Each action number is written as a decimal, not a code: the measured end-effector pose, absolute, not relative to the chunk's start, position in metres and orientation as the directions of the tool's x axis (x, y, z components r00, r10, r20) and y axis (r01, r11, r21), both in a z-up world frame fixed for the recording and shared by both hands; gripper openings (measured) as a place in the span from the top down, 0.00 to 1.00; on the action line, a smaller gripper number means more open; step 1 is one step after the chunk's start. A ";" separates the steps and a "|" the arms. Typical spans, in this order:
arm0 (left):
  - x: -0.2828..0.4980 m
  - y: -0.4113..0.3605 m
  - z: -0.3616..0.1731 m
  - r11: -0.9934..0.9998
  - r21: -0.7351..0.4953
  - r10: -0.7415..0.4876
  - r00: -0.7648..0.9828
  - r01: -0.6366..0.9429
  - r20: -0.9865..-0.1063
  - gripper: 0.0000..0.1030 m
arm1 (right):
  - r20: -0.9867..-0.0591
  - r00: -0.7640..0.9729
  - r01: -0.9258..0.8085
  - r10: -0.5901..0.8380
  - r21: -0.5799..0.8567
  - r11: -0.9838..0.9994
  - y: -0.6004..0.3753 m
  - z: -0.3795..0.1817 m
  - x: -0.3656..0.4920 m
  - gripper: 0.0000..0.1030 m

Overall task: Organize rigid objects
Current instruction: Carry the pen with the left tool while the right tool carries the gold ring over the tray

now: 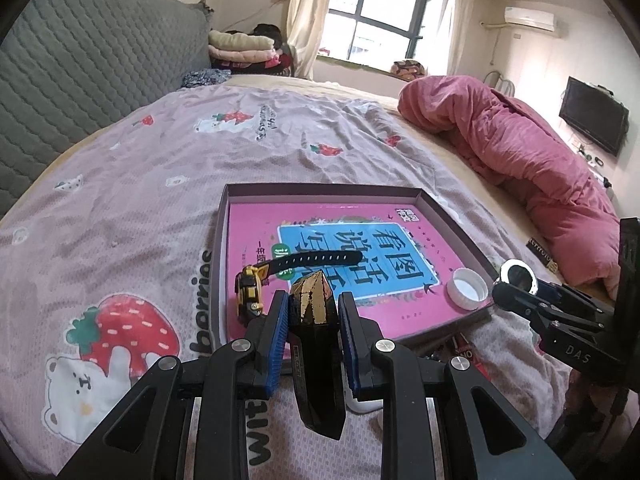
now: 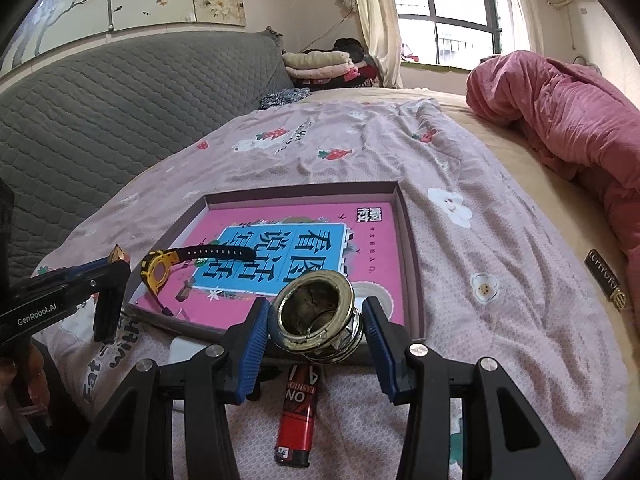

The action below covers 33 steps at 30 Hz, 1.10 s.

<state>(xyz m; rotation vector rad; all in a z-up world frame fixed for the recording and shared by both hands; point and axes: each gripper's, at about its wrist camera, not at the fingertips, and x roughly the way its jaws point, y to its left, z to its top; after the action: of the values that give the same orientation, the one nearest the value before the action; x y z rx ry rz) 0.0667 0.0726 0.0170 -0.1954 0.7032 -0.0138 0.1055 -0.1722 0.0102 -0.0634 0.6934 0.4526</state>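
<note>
Nearest, left wrist view: left claw [image 1: 313,312] closed on a black-and-gold faceted object [image 1: 312,304], blue pads [image 1: 278,340] pressing both sides; object sticks forward past the pads, tip over the tray's near edge. Its gold tip also shows at the far left of the right wrist view [image 2: 119,255].

Right claw [image 2: 316,322] holds a metal ring-shaped fitting [image 2: 314,312], shiny rim, dark hollow middle, tilted toward the camera. The right pad touches it; contact on the left pad cannot be told for sure. In the left view the same fitting [image 1: 519,276] sits at the right claw's tip [image 1: 516,284], just right of the tray's near right corner.

On the bed below the right claw: red lighter [image 2: 298,416], lying flat, near the tray's front edge, outside the tray.

Next out: shallow tray [image 1: 224,216] on the strawberry-print bedsheet [image 1: 120,184], a pink and blue book [image 1: 352,240] lying flat inside. On the book, near left: yellow and black watch [image 1: 256,284], strap stretched right across the cover. Near right corner of the tray: white cap [image 1: 468,288], open side up.

Far right: rolled pink duvet [image 1: 520,148] on the bed, well apart from the tray. Far left: grey quilted headboard [image 1: 80,60]. Folded clothes [image 1: 244,46] stacked at the far end by the window [image 1: 380,12].
</note>
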 end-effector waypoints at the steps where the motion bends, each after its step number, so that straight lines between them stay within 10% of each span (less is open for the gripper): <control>1: 0.067 0.072 0.017 0.982 -0.183 -0.079 0.765 -0.052 -0.639 0.75 | -0.629 0.678 -0.422 0.381 0.092 0.902 -0.172 0.010 0.106 0.54; 33: 0.090 0.067 0.021 0.979 -0.202 -0.115 0.790 -0.011 -0.603 0.75 | -0.607 0.694 -0.441 0.387 0.066 0.895 -0.163 0.014 0.112 0.54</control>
<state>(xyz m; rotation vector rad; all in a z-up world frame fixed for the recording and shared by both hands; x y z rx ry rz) 0.0904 0.0665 0.0210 -0.1992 0.6594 -0.0562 0.1123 -0.1628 0.0142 -0.0867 0.6571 0.4623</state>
